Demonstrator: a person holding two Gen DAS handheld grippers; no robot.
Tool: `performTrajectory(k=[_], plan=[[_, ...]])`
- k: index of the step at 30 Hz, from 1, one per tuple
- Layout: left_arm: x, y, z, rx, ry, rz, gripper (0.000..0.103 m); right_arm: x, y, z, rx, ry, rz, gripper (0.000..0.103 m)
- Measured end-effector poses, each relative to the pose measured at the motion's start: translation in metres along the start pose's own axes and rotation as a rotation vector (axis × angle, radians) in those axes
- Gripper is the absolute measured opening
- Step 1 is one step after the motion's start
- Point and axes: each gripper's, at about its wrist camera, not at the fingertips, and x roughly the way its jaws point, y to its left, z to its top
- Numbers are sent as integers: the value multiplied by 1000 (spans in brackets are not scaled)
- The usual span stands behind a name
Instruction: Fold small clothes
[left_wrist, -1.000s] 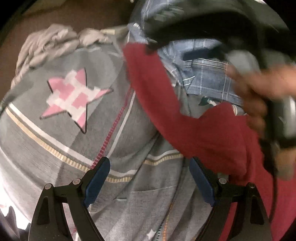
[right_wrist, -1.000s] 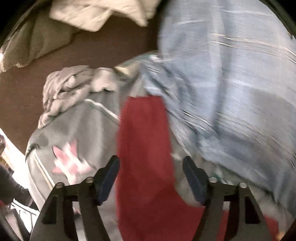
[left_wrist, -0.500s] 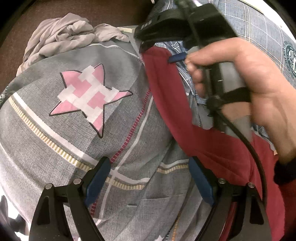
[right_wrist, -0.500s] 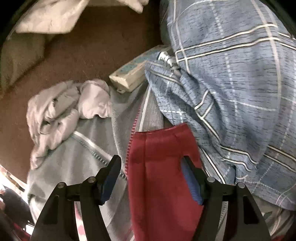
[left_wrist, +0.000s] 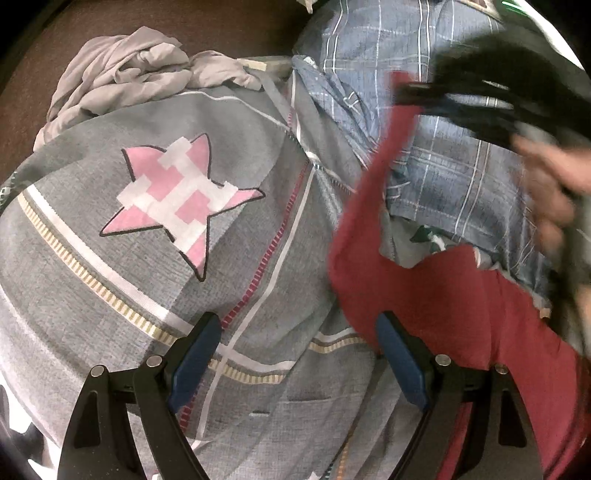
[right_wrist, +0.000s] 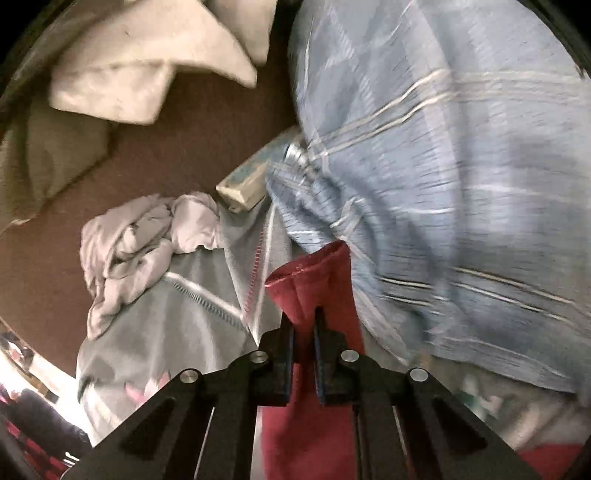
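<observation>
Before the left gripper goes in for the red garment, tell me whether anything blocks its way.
Nothing visible does. The left gripper is open over the grey bedsheet, and the red garment already lies against its right finger. The right gripper is shut on the garment's upper end, further off.

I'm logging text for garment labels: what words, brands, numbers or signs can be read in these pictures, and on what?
None can be read.
grey cloth: a pink-and-white star, a picture, no lettering.
small box beside the blue checked cloth: a greenish print, too blurred to read.
red garment: no print shows.
</observation>
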Motion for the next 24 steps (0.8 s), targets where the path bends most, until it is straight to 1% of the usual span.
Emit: performTrajectory(k=[2,3,4,5,8,11,13,14,17,20,22,24], plan=[[-6,1,1,-9,-19,-19,86,-40,-9,-8,-7,-35,-12,8],[-11,3,2,-19,-34,-42,86,-66,-19,-12,-3,-57,-25,8],[-15,4,2,-27,-46,-58,86,-80,-23,-11,3,-78,-31,8],[-19,5,2,-33,-58,-77,86,-107,-33,-14,10,-106,-44,8],[-29,3,1,-32,-88,-120,86,-169,-59,-36,42,-173,-110,8],[-32,-2,-2,-11,-99,-119,86,-221,-92,-62,96,-210,-202,8],[-30,-8,-5,14,-92,-102,86,-250,-120,-84,144,-208,-265,8],[-29,-12,-7,27,-88,-97,86,-264,-138,-99,189,-204,-290,8],[-26,-27,-10,61,-79,-94,86,-284,-177,-137,270,-177,-363,8],[-23,-46,-14,118,-68,-96,86,-285,-206,-170,308,-108,-462,8],[-20,-56,-18,151,-53,-112,86,-284,-221,-186,343,-75,-489,8],[-15,-65,-21,181,-36,-125,86,-289,-231,-200,375,-72,-515,8]])
